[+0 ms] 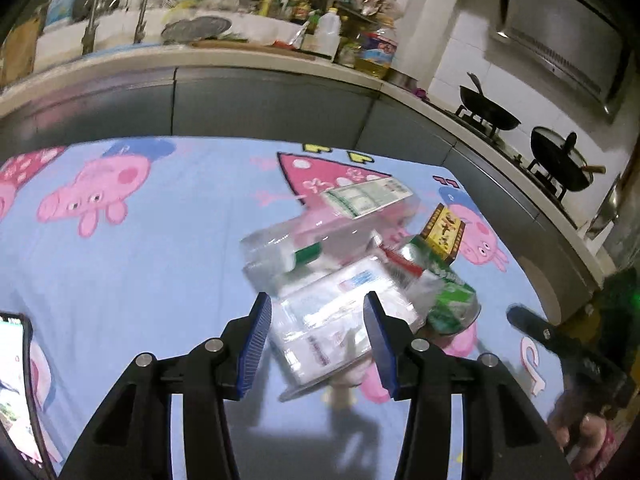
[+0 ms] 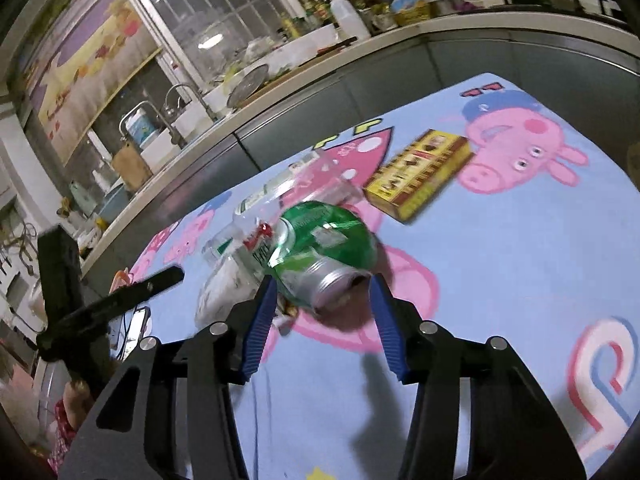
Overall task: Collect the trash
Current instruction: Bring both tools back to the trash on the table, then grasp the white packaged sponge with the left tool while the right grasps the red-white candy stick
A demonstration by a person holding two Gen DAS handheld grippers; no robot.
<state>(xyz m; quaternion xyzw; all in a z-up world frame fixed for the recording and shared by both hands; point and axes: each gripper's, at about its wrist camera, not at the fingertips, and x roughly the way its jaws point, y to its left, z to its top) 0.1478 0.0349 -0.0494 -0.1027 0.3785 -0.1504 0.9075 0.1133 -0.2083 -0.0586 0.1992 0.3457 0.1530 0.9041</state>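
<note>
Cartoon-print cloth (image 1: 120, 280) covers the table, kitchen counter (image 1: 240, 64) behind it. Far left edge of the left wrist view: a phone (image 1: 16, 380), screen lit. Rightward, the trash sits bunched in one loose cluster right of centre: a clear plastic container (image 1: 280, 248) with a green-and-white label, a flat clear packet (image 1: 332, 320) of white sheets, a crushed green can (image 1: 448, 296), and a yellow box (image 1: 442, 232) at the far side. Left gripper (image 1: 316, 344) is about half open; the clear packet lies between its jaws, but motion blur keeps me from saying whether the pads press on it. No bin or bag in either view, so I judge collection as barely under way: every piece is on the cloth, none visibly put away. In the right wrist view, the other gripper shows as a dark blur at left, then the clear container (image 2: 280, 200), then the green can (image 2: 324, 248) lying on its side, long axis running away from the camera, its silver open mouth turned toward the right gripper (image 2: 324, 320). Those jaws stand half apart and flank the can's neck; contact looks close but I cannot confirm a grip. Yellow box (image 2: 420, 172) lies flat farther right, long side angled up and to the right, apart from the can.
</note>
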